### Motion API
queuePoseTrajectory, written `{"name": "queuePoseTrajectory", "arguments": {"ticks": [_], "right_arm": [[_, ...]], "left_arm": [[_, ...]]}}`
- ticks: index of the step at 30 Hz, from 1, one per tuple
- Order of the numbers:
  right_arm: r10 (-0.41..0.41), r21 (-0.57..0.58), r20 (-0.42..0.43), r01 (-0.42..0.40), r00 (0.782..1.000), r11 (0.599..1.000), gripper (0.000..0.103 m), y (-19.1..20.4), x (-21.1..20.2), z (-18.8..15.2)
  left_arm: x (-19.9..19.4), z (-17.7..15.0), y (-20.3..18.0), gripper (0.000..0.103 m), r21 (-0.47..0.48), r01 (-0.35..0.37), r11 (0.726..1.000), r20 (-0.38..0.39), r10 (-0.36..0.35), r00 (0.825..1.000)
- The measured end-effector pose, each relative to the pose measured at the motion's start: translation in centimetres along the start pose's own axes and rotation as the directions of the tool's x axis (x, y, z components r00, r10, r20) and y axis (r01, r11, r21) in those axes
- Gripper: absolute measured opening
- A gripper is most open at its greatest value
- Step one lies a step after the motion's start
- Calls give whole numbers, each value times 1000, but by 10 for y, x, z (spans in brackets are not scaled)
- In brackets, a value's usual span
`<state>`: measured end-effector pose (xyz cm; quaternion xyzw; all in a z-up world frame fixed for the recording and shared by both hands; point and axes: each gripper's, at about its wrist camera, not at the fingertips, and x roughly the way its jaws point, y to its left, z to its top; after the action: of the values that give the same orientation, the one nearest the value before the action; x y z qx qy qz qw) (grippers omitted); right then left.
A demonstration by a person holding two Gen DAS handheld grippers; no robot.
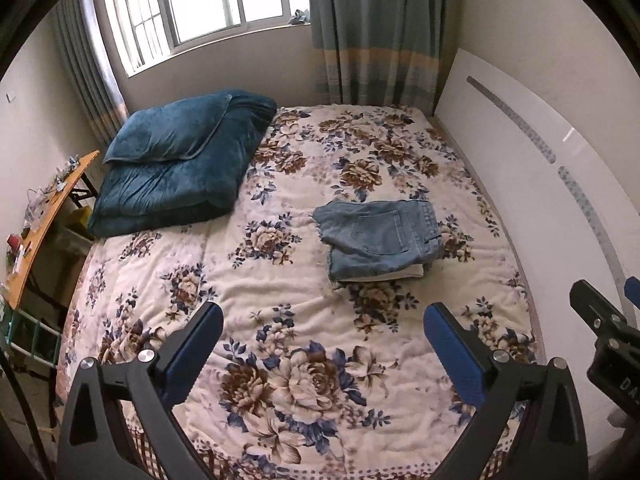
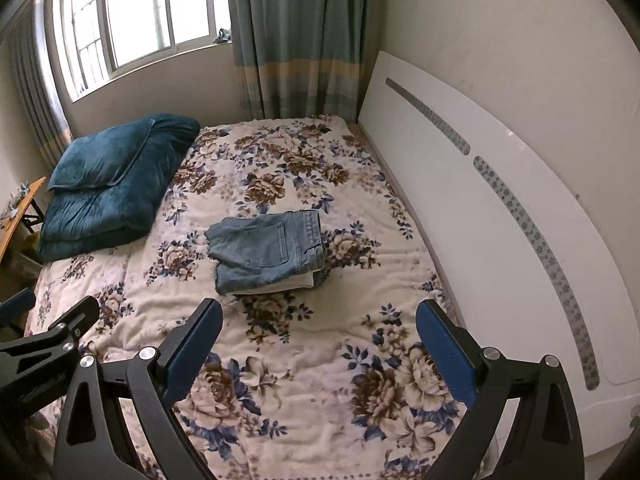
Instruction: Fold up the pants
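1. Because it carries everything here, the bed [image 1: 304, 360] comes first: a floral blanket covers it, with a window wall along its far edge and a white headboard [image 2: 500, 240] along its right edge.
2. At the far left corner sits a folded teal quilt [image 1: 176, 168], probably parked there to leave the middle free for folding.
3. Right of centre, nearer the headboard edge than the left edge, lie the pants [image 2: 268, 250], denim shorts by the look of them. They are already doubled into a compact stack, back pocket up, waistband toward the headboard, frayed hems toward the left. A pale layer shows under the near edge; I cannot tell whether it is lining or another garment.
4. The left gripper [image 1: 324, 352] hangs above the near edge, jaws wide and holding nothing, well apart from the pants.
5. The right gripper [image 2: 320, 348] hangs just beside it, jaws also wide and empty, aimed at the stack.
6. With both tools clear of the cloth, the fold seems finished, or nearly so.
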<state>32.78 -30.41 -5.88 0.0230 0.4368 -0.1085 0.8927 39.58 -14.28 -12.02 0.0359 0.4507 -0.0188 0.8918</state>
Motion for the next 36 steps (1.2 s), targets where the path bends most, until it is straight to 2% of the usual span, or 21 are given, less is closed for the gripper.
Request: {"name": "queuePoseTrajectory", "arguments": {"ticks": [10,36], "right_arm": [[4,-2,-13,-4,1000,1000,99,7,11,-2],[8,7,-15,-8,1000,1000,99,6,12,-6]], "left_arm": [[2,0,-3,103,6,-8,1000,28,8,1000],[-2,-4,-5,102,6,-1,1000,36,0,999]]}}
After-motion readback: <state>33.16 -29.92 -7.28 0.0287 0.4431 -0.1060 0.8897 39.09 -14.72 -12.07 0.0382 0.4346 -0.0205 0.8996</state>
